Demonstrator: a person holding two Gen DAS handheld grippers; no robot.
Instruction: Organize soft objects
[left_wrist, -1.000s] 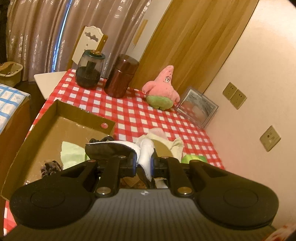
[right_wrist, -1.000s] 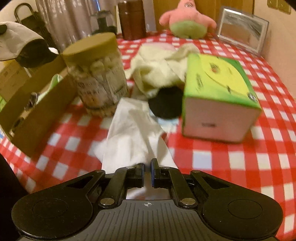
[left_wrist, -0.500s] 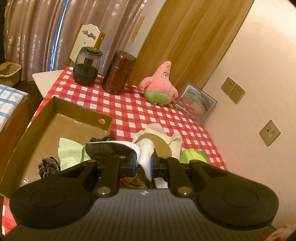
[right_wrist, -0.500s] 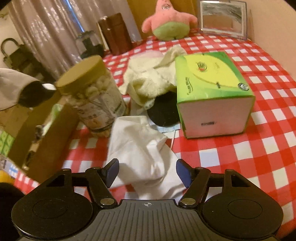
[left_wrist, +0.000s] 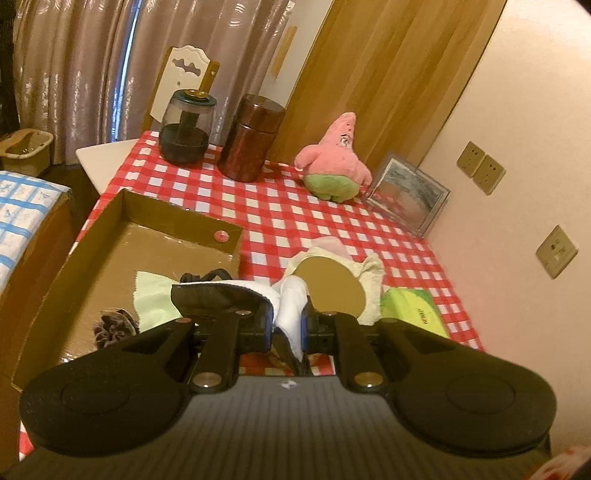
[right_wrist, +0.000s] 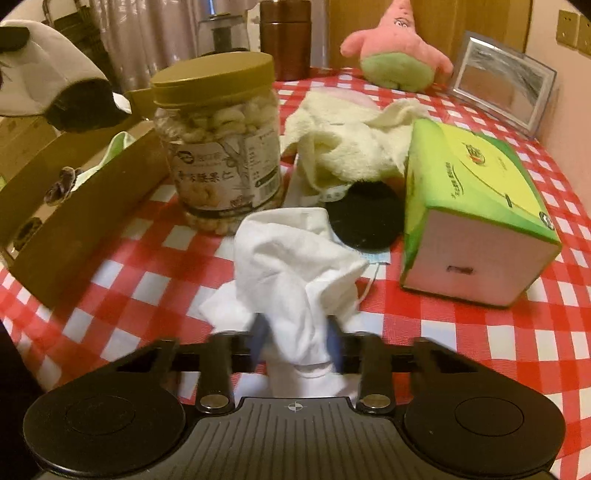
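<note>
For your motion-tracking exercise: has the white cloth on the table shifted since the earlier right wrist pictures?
Yes. The white cloth has bunched up toward the nut jar, and the right gripper has just closed on it.

White cloth (right_wrist: 295, 266) (crumpled) between closing right hand-held gripper (right_wrist: 295, 341) jaws

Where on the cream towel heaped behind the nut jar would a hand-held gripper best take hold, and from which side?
Probably the raised fold at the front of the cream towel, pinched from above. The cloth bunches into a ridge there, giving both fingers something to close on. The nut jar stands close on its left and the green tissue box on its right, so side approaches look cramped.
</note>
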